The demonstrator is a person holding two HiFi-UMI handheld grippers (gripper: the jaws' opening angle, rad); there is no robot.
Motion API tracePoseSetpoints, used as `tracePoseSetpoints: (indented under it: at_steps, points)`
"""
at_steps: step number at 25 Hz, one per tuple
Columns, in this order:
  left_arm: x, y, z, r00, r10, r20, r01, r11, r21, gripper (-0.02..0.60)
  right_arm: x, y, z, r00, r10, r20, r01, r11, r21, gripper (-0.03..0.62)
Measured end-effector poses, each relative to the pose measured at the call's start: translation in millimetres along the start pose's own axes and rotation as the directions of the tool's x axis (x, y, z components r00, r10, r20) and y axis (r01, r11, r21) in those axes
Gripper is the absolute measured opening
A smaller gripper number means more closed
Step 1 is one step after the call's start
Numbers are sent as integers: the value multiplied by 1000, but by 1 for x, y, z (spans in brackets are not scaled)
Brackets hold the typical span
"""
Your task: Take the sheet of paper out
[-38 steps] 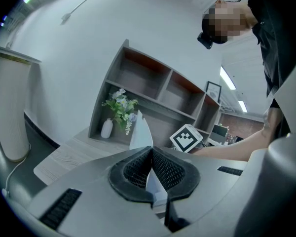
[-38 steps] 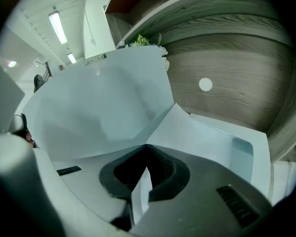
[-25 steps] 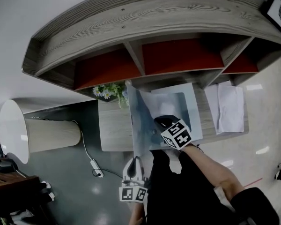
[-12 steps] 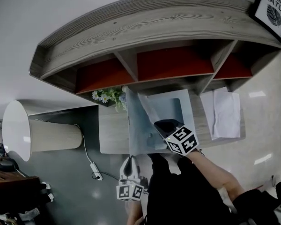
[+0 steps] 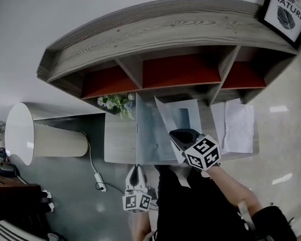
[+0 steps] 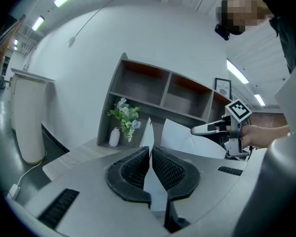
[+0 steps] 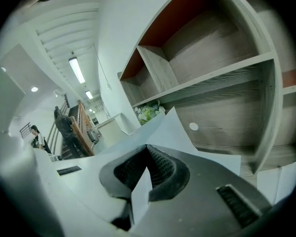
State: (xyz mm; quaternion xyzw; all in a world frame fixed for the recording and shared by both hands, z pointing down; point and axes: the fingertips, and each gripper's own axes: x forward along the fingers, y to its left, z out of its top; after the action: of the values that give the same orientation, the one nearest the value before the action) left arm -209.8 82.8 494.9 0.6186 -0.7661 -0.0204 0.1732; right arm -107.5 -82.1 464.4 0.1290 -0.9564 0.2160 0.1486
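A grey translucent folder lies on the wooden desk below the shelf. My left gripper is shut on the folder's near edge; the thin edge runs between its pads. My right gripper is shut on a white sheet of paper that stands up out of the folder. In the right gripper view the sheet fans out ahead of the shut right gripper. The left gripper view shows the right gripper with the lifted sheet beyond my left gripper.
A wooden shelf unit with red-backed compartments rises behind the desk. A vase of flowers stands at the desk's back left. Loose white papers lie at right. A white lamp shade and a cable are left; a framed picture hangs top right.
My right gripper has risen and come back toward me with the sheet, which now stands further out of the folder. The left gripper has shifted only slightly, still on the folder's edge.
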Motion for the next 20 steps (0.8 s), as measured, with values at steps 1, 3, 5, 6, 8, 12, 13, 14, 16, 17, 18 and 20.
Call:
tracePoseSetpoints:
  at_steps: [1, 3, 5, 6, 8, 12, 13, 14, 16, 17, 18, 20]
  points:
    - [0, -4, 0, 1000, 1, 1, -1, 1000, 2, 12, -6, -1, 1, 1000, 2, 5, -2, 1000, 2, 12]
    - [-1, -11, -1, 1000, 3, 3, -3, 1000, 4, 14, -18, -3, 1, 1000, 4, 18, -4, 1000, 9, 12]
    - [-2, -20, -2, 1000, 1, 7, -2, 1000, 9, 14, -31, -3, 1, 999, 3, 32, -3, 1000, 16, 12]
    - [-3, -24, -2, 1000, -2, 9, 2, 1000, 11, 14, -38, -4, 1, 999, 1, 40, -1, 1000, 20, 12]
    - [-4, -31, -3, 1000, -12, 13, 12, 1000, 12, 15, -48, -6, 2, 999, -6, 54, 5, 1000, 28, 12]
    - [-9, -44, 4, 999, -41, 23, 40, 999, 35, 20, -69, -8, 6, 996, -25, 88, 21, 999, 40, 12]
    - [-10, -46, 6, 999, -49, 24, 47, 998, 43, 20, -73, -8, 7, 995, -31, 98, 27, 999, 44, 12]
    - [-12, -49, 8, 998, -57, 26, 55, 997, 50, 21, -78, -8, 9, 993, -38, 108, 33, 998, 49, 12]
    - [-15, -55, 15, 996, -79, 33, 77, 995, 65, 21, -87, -6, 12, 990, -54, 127, 47, 997, 56, 12]
    - [-17, -58, 19, 995, -93, 37, 90, 993, 77, 21, -91, -5, 13, 989, -62, 135, 55, 997, 56, 12]
    - [-19, -62, 24, 993, -108, 41, 104, 991, 89, 21, -95, -3, 15, 987, -70, 143, 63, 997, 53, 12]
    - [-21, -68, 35, 989, -142, 51, 136, 985, 108, 21, -101, 2, 17, 983, -88, 158, 83, 996, 41, 12]
